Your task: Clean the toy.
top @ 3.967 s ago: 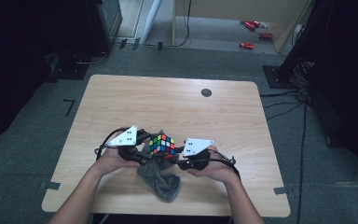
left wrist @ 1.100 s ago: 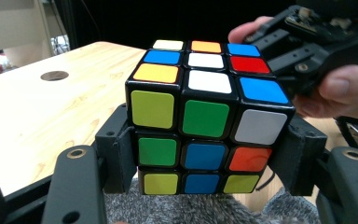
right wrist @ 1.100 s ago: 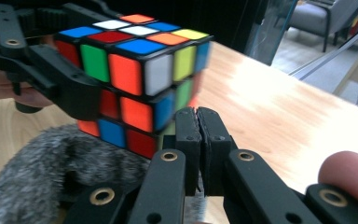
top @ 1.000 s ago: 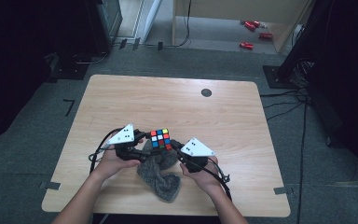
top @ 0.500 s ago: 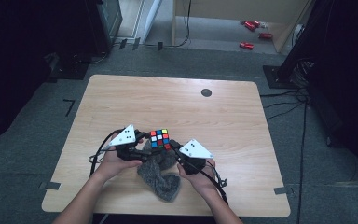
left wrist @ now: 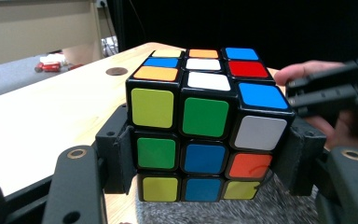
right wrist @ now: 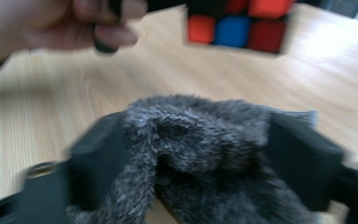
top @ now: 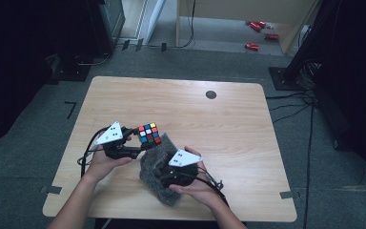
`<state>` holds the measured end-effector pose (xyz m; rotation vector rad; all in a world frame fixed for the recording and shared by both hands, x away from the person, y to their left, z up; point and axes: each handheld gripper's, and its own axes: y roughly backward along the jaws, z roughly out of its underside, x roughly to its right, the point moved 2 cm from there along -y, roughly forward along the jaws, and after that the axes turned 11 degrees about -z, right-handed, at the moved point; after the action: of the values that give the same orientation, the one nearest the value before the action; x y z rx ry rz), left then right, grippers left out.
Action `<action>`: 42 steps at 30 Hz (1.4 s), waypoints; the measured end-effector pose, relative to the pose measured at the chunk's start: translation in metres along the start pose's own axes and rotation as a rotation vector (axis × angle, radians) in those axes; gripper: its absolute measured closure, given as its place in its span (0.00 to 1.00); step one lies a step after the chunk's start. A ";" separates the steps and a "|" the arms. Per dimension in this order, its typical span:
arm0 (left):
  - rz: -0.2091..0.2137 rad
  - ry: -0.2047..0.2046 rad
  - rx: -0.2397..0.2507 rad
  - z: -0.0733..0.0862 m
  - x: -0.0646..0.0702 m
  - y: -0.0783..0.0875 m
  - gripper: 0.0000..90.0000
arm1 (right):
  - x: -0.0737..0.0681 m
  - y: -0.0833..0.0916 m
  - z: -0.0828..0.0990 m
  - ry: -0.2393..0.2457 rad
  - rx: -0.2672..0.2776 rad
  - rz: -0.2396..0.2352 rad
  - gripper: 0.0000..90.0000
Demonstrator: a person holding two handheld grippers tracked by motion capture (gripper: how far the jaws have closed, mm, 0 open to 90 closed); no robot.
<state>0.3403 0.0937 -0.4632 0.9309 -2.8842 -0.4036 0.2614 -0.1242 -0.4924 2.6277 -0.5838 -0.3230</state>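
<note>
Cube [top: 148,133] lifted off the desk [top: 228,119] in the left claw [top: 136,143], beside the grey cloth [top: 159,179].
Left gripper view: pads clamp the cube's sides.
Right gripper view: right claw [right wrist: 205,154] has just been opening, cloth bunched loosely between its jaws; wiping likely paused.

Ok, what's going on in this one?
A person at a wooden table works with tongs in each hand. The left tongs are clamped on the sides of a scrambled puzzle cube, holding it just above the table. The right tongs have just been opening; their jaws now stand on either side of a bunched grey furry cloth lying on the table beside the cube. Whether the pads still press the cloth is hard to tell in the blur.
</note>
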 end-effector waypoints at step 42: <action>0.027 -0.119 -0.152 0.008 0.047 -0.026 0.40 | 0.045 0.075 -0.019 -0.164 0.150 0.250 0.82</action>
<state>0.3155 0.0473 -0.4786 0.8711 -2.9162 -0.6875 0.2814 -0.1992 -0.4479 2.6442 -1.0166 -0.4333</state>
